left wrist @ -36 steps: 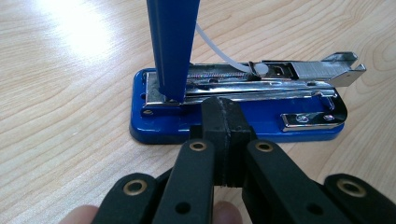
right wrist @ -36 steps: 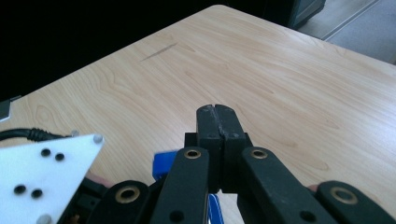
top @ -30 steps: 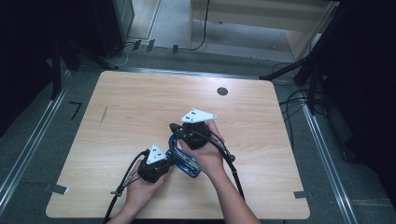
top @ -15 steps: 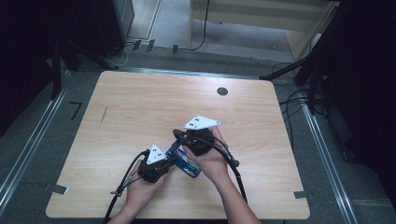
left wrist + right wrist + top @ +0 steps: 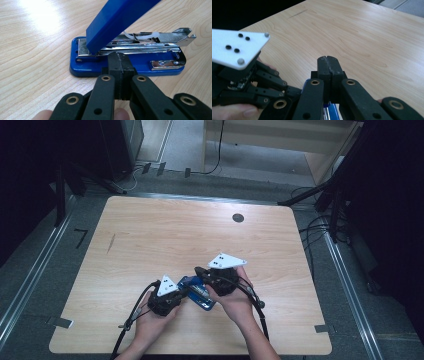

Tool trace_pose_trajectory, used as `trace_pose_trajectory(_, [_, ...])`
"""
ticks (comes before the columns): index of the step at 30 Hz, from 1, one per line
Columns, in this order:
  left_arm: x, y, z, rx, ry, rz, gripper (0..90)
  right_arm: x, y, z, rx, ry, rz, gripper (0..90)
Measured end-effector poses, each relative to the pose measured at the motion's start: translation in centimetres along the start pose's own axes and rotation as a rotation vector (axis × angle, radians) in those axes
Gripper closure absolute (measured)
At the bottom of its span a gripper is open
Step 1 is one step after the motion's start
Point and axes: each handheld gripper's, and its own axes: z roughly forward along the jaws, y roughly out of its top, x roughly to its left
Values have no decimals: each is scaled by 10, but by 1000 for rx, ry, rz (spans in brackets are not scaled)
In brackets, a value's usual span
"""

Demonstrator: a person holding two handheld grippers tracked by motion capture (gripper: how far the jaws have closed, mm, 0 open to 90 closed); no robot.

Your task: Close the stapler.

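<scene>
While braced at its base by the closed left gripper (image 5: 119, 65), blue stapler (image 5: 130, 53) lies hinged open (magazine exposed); right gripper (image 5: 328, 65), jaws together, empty, above.

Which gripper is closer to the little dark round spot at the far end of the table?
Right. The right gripper sits farther up the table toward the round spot; the left gripper sits lower, nearer the person.

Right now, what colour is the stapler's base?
Blue, with a silver metal magazine; the stapler's base shows best in the left gripper view.
</scene>
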Motion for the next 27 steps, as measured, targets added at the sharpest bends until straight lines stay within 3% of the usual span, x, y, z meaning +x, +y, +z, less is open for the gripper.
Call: trace_pose_trajectory(27, [0, 0, -1, 2, -11, 8, 900, -2, -48, -18, 26, -6, 48, 900])
